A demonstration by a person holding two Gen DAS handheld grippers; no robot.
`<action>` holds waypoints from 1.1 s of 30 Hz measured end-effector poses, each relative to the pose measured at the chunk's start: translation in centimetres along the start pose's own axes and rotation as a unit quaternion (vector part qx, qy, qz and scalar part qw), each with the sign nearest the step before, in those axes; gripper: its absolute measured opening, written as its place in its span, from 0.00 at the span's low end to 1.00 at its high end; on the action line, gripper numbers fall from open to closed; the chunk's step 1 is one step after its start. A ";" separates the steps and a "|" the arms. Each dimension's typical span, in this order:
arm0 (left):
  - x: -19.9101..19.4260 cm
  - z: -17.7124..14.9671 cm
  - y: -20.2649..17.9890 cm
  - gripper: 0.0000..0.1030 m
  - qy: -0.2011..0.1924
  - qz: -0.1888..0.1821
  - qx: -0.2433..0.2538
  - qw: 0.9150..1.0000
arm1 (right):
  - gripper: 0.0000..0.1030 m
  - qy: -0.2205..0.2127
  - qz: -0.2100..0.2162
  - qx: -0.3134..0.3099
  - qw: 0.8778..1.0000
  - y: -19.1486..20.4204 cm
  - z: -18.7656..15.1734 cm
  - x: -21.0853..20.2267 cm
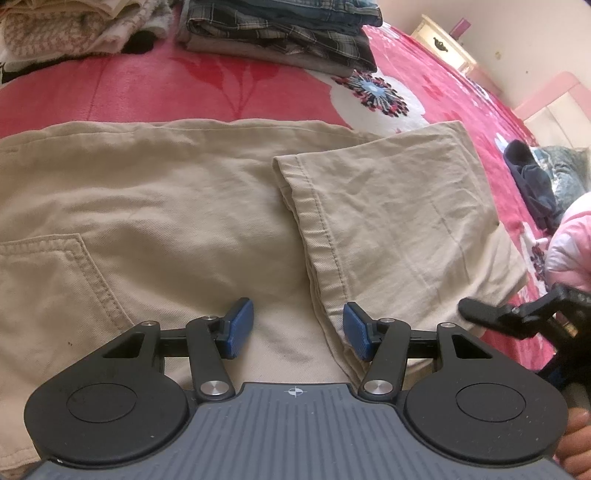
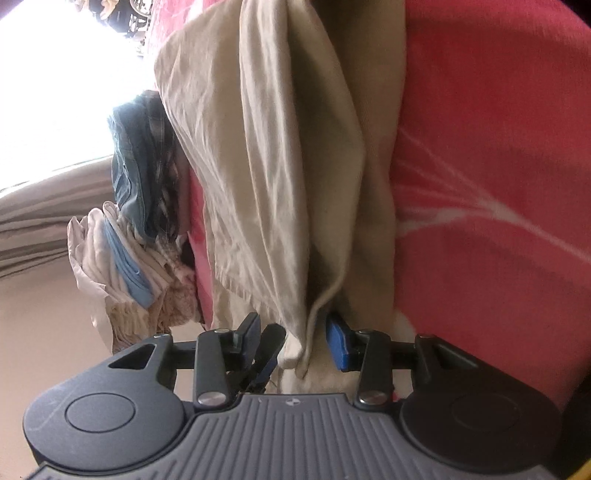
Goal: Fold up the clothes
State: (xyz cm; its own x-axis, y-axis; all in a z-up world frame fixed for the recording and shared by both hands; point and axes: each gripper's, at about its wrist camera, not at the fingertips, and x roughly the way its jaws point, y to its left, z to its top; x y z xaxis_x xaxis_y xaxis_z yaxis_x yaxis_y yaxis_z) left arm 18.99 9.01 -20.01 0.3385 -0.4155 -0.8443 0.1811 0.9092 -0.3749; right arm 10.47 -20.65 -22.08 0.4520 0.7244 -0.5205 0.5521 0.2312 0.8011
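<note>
Currently left tongs (image 1: 298,328) gape over khaki trousers (image 1: 166,192) on the bed (image 1: 166,88), hem flap right; right tongs (image 2: 291,341) straddle its edge, unclamped.

the trousers (image 1: 207,206) are plain beige, with stitching of the same tone along the hems and pocket. the blanket (image 1: 166,88) under them is bright pink-red with darker red leaf shapes, white patches and a round flower (image 1: 375,92) of blue, black and red strokes. the folded stack (image 1: 280,33) beyond holds grey-and-black plaid under blue denim, and the pile (image 1: 74,26) next to it is cream and pale pink, some of it in a fine check. the left gripper (image 1: 298,330) is black and grey with dark blue pads, and the right gripper (image 2: 291,341) has the same colours. a heap (image 1: 535,177) at the far edge is navy and teal. the sleeve (image 1: 569,251) is light pink. the cabinet (image 1: 443,44) is cream.
</note>
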 end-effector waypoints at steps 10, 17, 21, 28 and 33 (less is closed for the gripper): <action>0.1 0.1 0.4 0.54 -0.001 -0.009 -0.008 1.000 | 0.35 0.000 0.010 -0.004 1.000 0.7 -0.4 2.2; -0.4 -0.1 1.2 0.54 -0.008 -0.028 -0.032 0.999 | 0.04 0.004 0.019 0.005 1.000 0.4 -0.6 3.1; -2.0 0.0 2.4 0.55 -0.027 -0.056 -0.083 0.995 | 0.04 0.011 0.069 0.049 0.996 0.3 -0.2 2.1; -2.3 -0.5 5.2 0.63 -0.047 -0.178 -0.249 0.951 | 0.04 0.026 0.111 0.088 0.990 0.1 0.5 1.4; 0.3 -0.6 6.2 0.66 -0.039 -0.222 -0.343 0.912 | 0.04 0.036 0.111 0.080 0.990 0.0 0.6 1.4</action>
State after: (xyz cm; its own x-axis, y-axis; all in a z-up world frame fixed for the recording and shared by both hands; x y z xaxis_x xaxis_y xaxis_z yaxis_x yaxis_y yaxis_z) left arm 19.64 14.51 -22.78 0.4421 -0.7232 -0.5305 -0.2941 0.4419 -0.8475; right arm 11.54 -20.03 -22.99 0.5264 0.7916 -0.3103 0.5510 -0.0397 0.8335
